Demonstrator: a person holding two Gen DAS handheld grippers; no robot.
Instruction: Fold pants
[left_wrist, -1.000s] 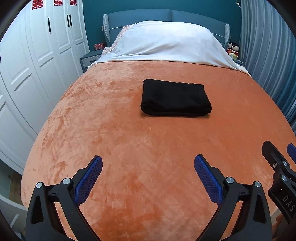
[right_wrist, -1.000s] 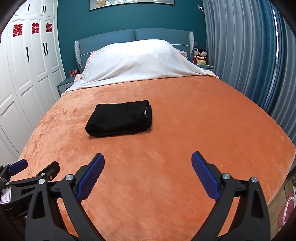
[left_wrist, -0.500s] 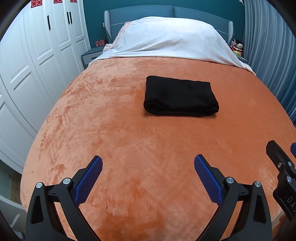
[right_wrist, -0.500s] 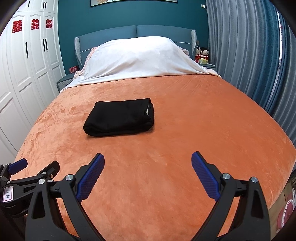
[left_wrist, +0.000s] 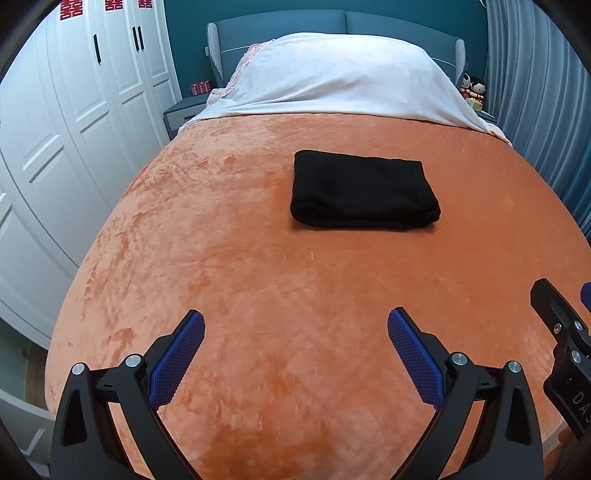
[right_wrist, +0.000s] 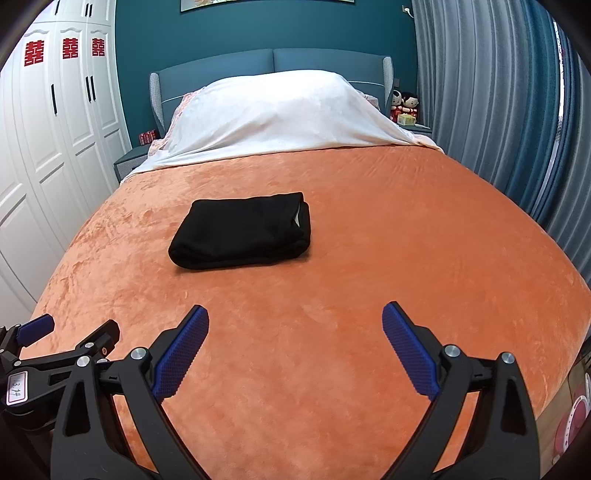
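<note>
The bed (left_wrist: 258, 295) filled most of both views, spread with an orange plush blanket (right_wrist: 369, 240) that lay smooth from the near edge up to the white cover (left_wrist: 343, 77) mounded over the pillows at the far end. White wardrobe doors (left_wrist: 74, 129) stood along the left of the scene and grey-blue curtains (right_wrist: 498, 110) hung on the right.

The pants (left_wrist: 360, 192) sat on the blanket around the middle of the bed, somewhat toward the far half, as a compact black rectangular bundle of several layers. Its near edge was a rounded fold, and in the right wrist view a sliver of pale lining or label showed at its right end. No leg or waistband trailed loose from the stack, and its corners looked fairly square.

The left tool (left_wrist: 295, 354) hung over the near part of the blanket with its blue pads spread wide and nothing between them. The right tool (right_wrist: 295, 350) was likewise spread wide and empty, just to the right of the other. Both were well apart from the pants.

Judged from this, the folding looked complete: the garment was reduced to a tidy packet and released. At most a small squaring of the right end seemed left, if anything.
</note>
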